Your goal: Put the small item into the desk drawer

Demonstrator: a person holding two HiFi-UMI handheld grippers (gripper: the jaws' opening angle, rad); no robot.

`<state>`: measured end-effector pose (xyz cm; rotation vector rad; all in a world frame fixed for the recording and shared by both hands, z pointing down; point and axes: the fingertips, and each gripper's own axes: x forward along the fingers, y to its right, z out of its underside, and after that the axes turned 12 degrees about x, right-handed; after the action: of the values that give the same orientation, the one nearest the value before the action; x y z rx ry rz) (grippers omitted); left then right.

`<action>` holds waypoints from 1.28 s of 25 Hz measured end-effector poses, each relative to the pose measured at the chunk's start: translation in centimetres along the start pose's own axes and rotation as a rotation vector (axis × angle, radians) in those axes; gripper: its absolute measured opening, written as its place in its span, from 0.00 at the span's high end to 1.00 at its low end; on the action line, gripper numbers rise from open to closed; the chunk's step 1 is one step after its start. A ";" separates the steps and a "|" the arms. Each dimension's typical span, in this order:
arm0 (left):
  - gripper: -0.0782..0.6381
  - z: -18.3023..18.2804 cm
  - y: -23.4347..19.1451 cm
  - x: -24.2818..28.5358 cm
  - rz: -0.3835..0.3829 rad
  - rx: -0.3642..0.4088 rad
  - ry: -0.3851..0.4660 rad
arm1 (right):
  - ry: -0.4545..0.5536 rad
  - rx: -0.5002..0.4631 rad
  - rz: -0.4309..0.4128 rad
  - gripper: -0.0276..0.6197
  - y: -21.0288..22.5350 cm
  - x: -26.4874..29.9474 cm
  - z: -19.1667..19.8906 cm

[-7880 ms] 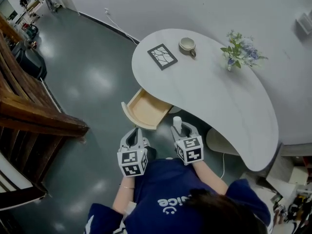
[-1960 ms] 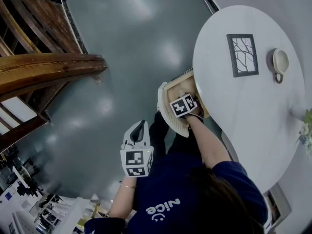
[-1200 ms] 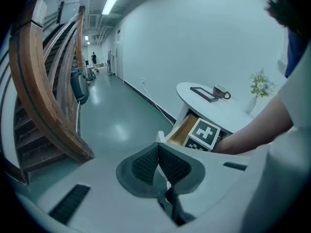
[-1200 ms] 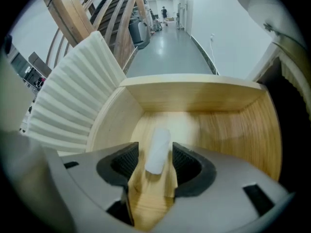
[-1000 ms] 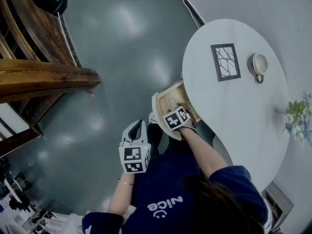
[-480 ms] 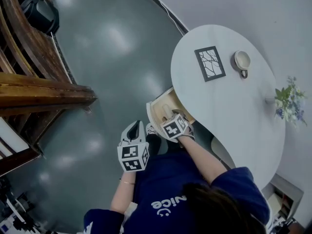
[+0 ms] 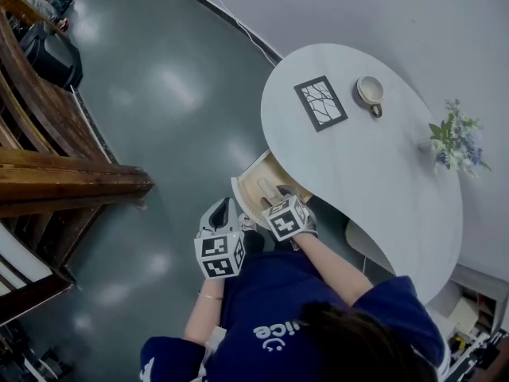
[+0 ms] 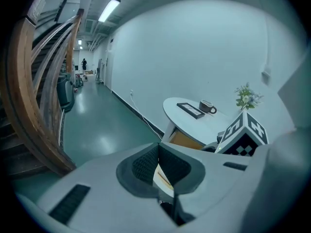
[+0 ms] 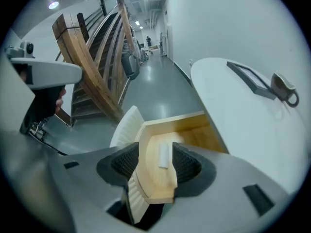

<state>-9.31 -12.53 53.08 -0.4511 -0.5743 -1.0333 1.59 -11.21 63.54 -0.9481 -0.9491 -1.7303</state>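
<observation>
The wooden desk drawer [image 9: 194, 130] stands pulled out under the white table [image 9: 243, 115], its white ribbed front [image 9: 124, 130] facing me. A small white oblong item [image 9: 164, 155] lies flat on the drawer floor. My right gripper [image 9: 156, 163] is open just in front of the drawer, its jaws apart with nothing between them. In the head view it [image 7: 278, 205] hovers at the drawer's [image 7: 256, 183] near edge. My left gripper [image 7: 223, 207] hangs to the left over the floor, shut and holding nothing; its pads [image 8: 146, 161] meet at the tips.
A framed picture [image 7: 320, 103], a mug [image 7: 369, 91] and a small vase of flowers [image 7: 453, 143] stand on the table [image 7: 374, 173]. A wooden staircase [image 7: 56, 173] rises at the left. Grey floor [image 7: 175, 102] lies between it and the table.
The right gripper has drawn back out of the drawer toward me, leaving the small white item inside. The left gripper has stayed shut beside it.
</observation>
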 end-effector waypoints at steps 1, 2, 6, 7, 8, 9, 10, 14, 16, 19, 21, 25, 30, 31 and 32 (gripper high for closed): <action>0.89 -0.1 0.1 0.1 0.006 0.006 0.004 | 0.016 0.014 0.000 0.61 0.0 -0.4 -0.1; 0.89 -0.3 0.3 0.2 0.013 0.011 0.009 | 0.031 0.029 0.001 0.61 0.0 -0.8 -0.3; 0.89 -1.0 0.8 0.3 0.037 0.046 0.021 | 0.084 0.069 0.007 0.61 0.0 -2.5 -0.9; 0.89 -1.2 0.9 0.4 0.039 0.059 0.023 | 0.096 0.075 0.008 0.61 0.0 -3.0 -1.1; 0.89 -1.4 0.9 0.4 0.041 0.070 0.027 | 0.110 0.080 0.011 0.61 0.0 -3.4 -1.4; 0.89 -1.7 1.0 0.5 0.045 0.077 0.033 | 0.127 0.085 0.015 0.61 0.1 -3.9 -1.7; 0.89 -2.0 1.2 0.5 0.052 0.083 0.040 | 0.146 0.094 0.020 0.61 0.2 -4.4 -2.1; 0.89 -2.7 1.9 0.5 0.083 0.105 0.064 | 0.222 0.153 0.038 0.61 0.9 -6.5 -3.0; 0.89 -3.3 2.3 0.5 0.091 0.118 0.081 | 0.259 0.182 0.046 0.61 1.3 -7.5 -3.4; 0.89 -4.1 2.9 0.2 0.107 0.139 0.103 | 0.301 0.207 0.062 0.61 1.8 -9.0 -3.6; 0.89 -4.6 3.4 0.2 0.122 0.153 0.121 | 0.328 0.216 0.075 0.61 2.1 -9.9 -3.7; 0.89 -6.0 3.9 -0.1 0.132 0.178 0.160 | 0.398 0.216 0.093 0.61 2.5 -11.7 -4.6; 0.89 -6.7 4.9 -0.4 0.160 0.211 0.186 | 0.465 0.231 0.129 0.61 3.3 -13.7 -4.5; 0.89 -6.9 4.9 -0.3 0.162 0.215 0.191 | 0.474 0.235 0.137 0.61 3.5 -14.0 -4.5; 0.89 -7.0 5.0 -0.3 0.165 0.218 0.196 | 0.479 0.238 0.144 0.61 3.6 -14.2 -4.4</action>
<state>-3.36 -14.32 47.13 -0.1977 -0.4598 -0.8355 8.21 -11.21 49.73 -0.4069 -0.7275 -1.5791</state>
